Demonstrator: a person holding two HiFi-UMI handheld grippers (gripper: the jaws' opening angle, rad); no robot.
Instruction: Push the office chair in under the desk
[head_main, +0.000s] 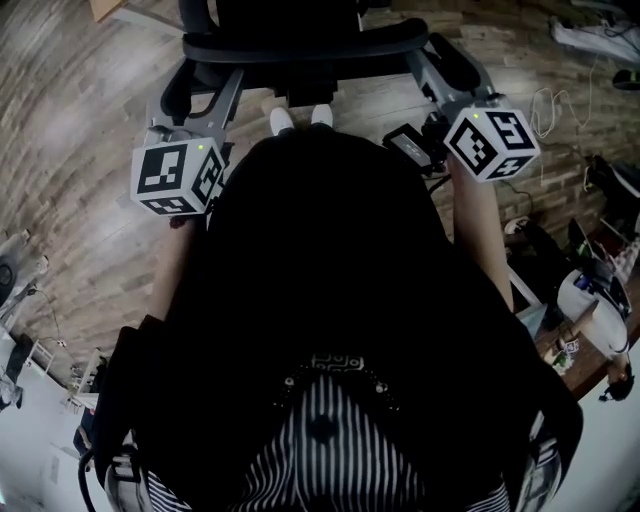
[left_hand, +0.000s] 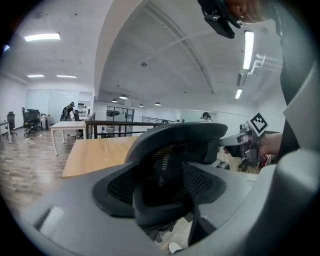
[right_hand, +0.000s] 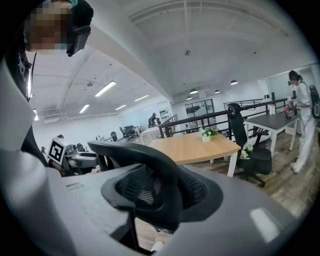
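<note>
Floor: wood planks, running under everything

Desk: pale wood top, beyond the chair in both gripper views; a small potted plant stands on it

Chair: black, directly in front of the person, back towards them, standing on the open floor short of the desk; curved headrest with a mesh centre at the top

Person: standing, seen from above, dark top; both bare forearms reach straight forward, one along each side of the body, left forearm and right forearm roughly parallel; white shoe tips just behind the chair

Left gripper: held level at the headrest's left end; grey jaws sit on either side of the headrest, clamped on it

Right gripper: same pose at the headrest's right end, jaws likewise closed against the headrest from both sides

Marker cubes: left cube and right cube, one over each hand, about level with one another
</note>
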